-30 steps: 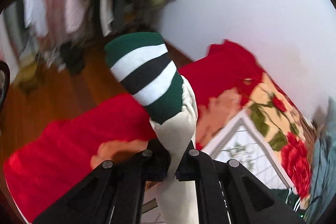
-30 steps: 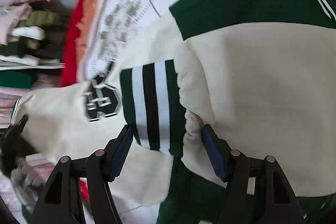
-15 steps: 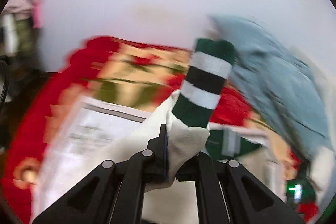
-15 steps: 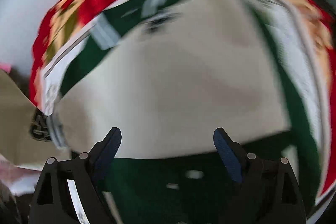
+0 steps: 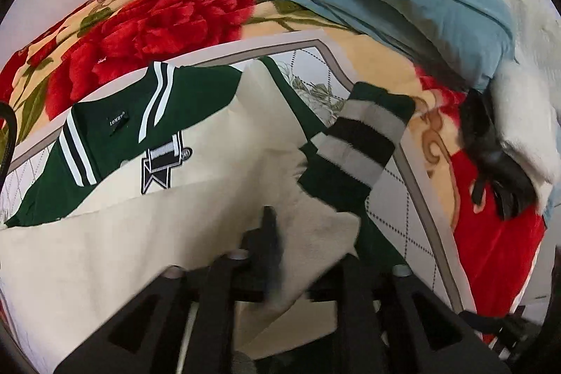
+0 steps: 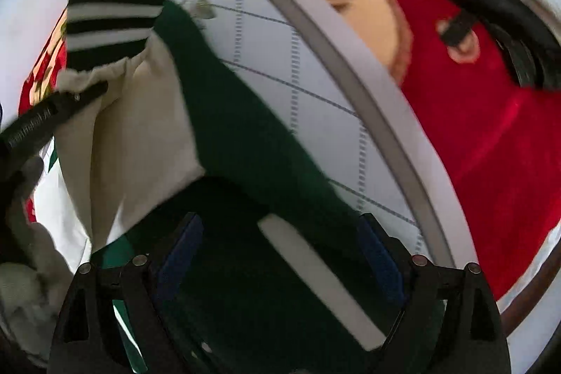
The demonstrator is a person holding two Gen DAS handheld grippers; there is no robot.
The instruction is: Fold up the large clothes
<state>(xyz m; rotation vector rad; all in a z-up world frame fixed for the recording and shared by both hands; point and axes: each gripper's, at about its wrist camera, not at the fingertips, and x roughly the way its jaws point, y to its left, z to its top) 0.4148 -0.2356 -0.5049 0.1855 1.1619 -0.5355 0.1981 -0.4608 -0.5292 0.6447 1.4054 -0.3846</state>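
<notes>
I had the green-and-cream varsity jacket (image 5: 115, 142) lying spread on the quilted white mat (image 5: 396, 195) over the rose-patterned blanket (image 5: 168, 20) on the bed. My left claw (image 5: 308, 255) was opening, the cream sleeve (image 5: 315, 226) with its striped cuff (image 5: 364, 142) still between its blurred jaws. My right claw (image 6: 280, 255) stood wide over the jacket's dark green cloth, gripping nothing.

Green-and-cream jacket (image 5: 196, 142); red floral blanket (image 5: 168, 20).
</notes>
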